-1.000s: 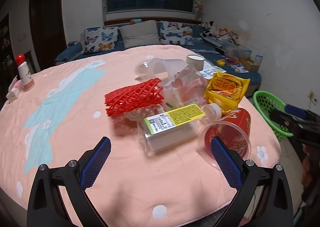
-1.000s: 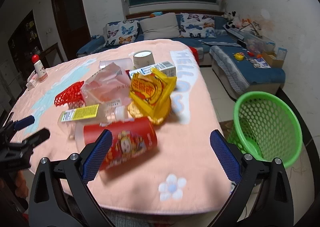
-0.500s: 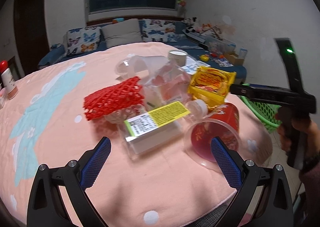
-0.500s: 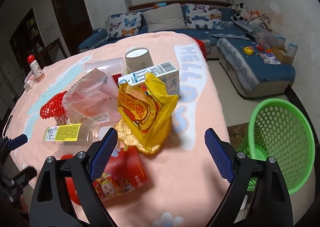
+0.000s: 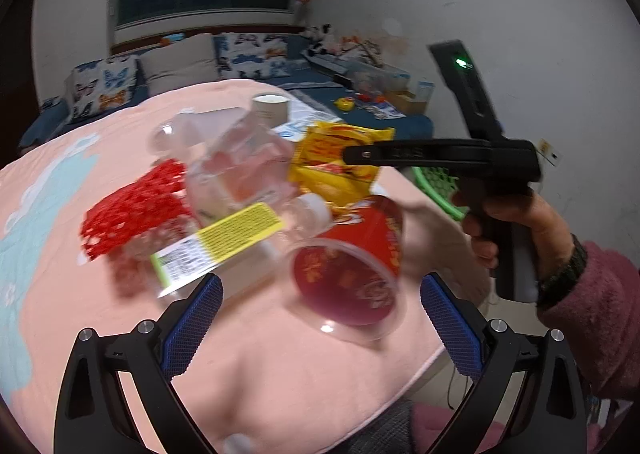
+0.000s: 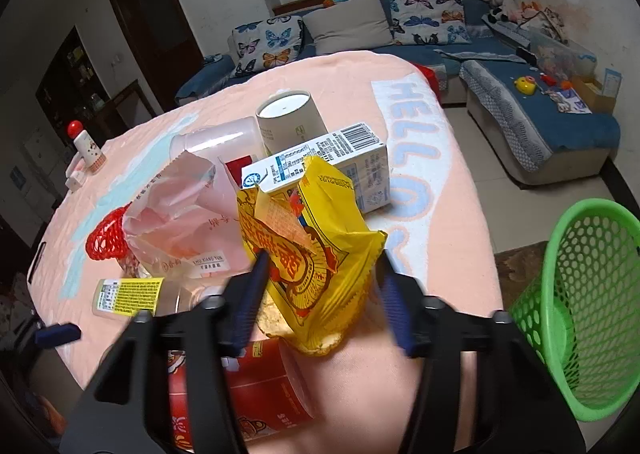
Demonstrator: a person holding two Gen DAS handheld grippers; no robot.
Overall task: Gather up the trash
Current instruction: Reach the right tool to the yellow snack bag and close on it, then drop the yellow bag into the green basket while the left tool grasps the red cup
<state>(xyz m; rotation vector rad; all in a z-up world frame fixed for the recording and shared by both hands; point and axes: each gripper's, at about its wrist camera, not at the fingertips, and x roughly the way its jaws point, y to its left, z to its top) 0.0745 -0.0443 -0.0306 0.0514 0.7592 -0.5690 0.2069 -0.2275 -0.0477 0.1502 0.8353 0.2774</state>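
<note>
At centre frame, the right gripper (image 6: pixel 320 294) is closing around the yellow snack bag (image 6: pixel 316 246); at lower frame, the left gripper (image 5: pixel 318 318) stays spread before the red cup (image 5: pixel 352 258).

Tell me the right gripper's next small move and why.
Probably finish the squeeze. The right gripper has its jaws closing around the yellow snack bag, which sits between them atop the pile. Once gripped, lifting it toward the green basket beside the table makes sense.
</note>
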